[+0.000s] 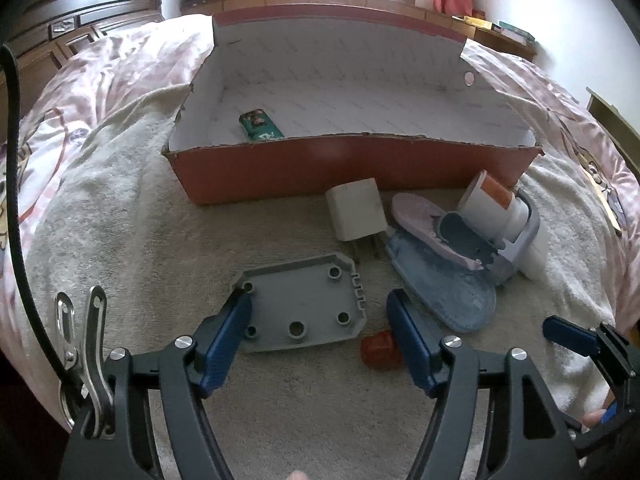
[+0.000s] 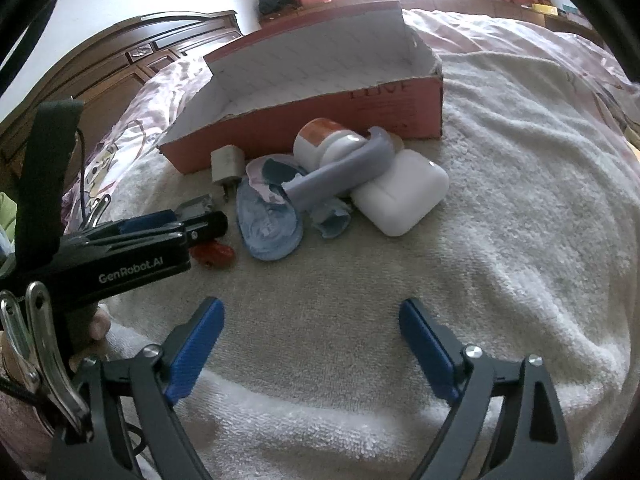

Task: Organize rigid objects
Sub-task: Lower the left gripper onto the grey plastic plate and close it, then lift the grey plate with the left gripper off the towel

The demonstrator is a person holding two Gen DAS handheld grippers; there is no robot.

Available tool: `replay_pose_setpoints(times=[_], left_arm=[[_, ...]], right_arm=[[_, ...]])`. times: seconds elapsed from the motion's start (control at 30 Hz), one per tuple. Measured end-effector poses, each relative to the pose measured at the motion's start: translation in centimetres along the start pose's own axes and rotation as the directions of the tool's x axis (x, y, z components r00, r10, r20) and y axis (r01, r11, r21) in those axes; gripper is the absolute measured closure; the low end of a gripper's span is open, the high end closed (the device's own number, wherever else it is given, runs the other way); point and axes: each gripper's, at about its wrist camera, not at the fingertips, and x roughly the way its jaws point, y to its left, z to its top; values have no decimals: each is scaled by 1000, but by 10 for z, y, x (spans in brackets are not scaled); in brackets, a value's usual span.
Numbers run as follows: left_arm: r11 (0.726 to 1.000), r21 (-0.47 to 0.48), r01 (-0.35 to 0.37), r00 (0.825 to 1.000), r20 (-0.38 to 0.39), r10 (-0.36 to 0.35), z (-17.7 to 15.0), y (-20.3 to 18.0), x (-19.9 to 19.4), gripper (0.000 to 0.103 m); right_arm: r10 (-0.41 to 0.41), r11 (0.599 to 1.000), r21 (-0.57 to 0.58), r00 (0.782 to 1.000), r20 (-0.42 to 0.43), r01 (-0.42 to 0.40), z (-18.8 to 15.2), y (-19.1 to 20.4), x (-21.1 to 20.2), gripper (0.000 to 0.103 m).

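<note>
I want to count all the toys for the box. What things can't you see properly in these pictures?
- Green packet in the red box: left wrist view, near wall cuts off its lower end; in the right wrist view the wall hides it completely.
- Grey plate: right wrist view, mostly behind the left gripper.
- Small red thing: partly behind a finger, blurred in both views.

An open box (image 1: 280,168) sits on a towel (image 1: 120,216) spread over the bed (image 1: 100,64), and a small tin (image 1: 262,125) lies inside it near the left wall. In front of the box stands a charger plug (image 1: 357,208), with a heap of lids and a bottle (image 1: 494,204) to its right. Nearer the camera lies a flat plate (image 1: 304,316), and a small block (image 1: 380,350) sits at its right corner.
</note>
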Motion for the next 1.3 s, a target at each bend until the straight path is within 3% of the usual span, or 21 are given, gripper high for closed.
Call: replay_pose_setpoints(times=[0.3, 0.5, 0.63, 0.7, 0.8, 0.87, 1.1, 1.3], left_arm=[[999, -47, -6, 1000, 10, 6, 0, 5, 1, 31], [999, -7, -33, 999, 13, 33, -3, -2, 1, 32], [998, 0, -55, 998, 21, 55, -4, -1, -1, 45], [999, 2, -45, 999, 25, 45, -4, 0, -3, 48], [999, 22, -28, 999, 37, 27, -4, -3, -8, 63], [998, 47, -31, 999, 45, 29, -5, -8, -11, 66], [999, 36, 5, 999, 38, -6, -8, 0, -16, 66], [998, 17, 62, 998, -23, -61, -5, 13, -10, 50]], right_arm=[[-13, 1000, -15, 1000, 3, 13, -1, 2, 1, 9], [-13, 1000, -23, 1000, 8, 13, -3, 3, 2, 6], [-20, 999, -37, 1000, 9, 20, -4, 4, 3, 5], [-25, 999, -43, 1000, 10, 25, -4, 5, 4, 5], [-28, 998, -49, 1000, 11, 29, -5, 6, 3, 5], [-28, 998, -51, 1000, 10, 29, -6, 5, 3, 5], [-36, 998, -60, 999, 10, 36, -6, 6, 4, 5], [-41, 997, -66, 999, 10, 42, -7, 7, 4, 5]])
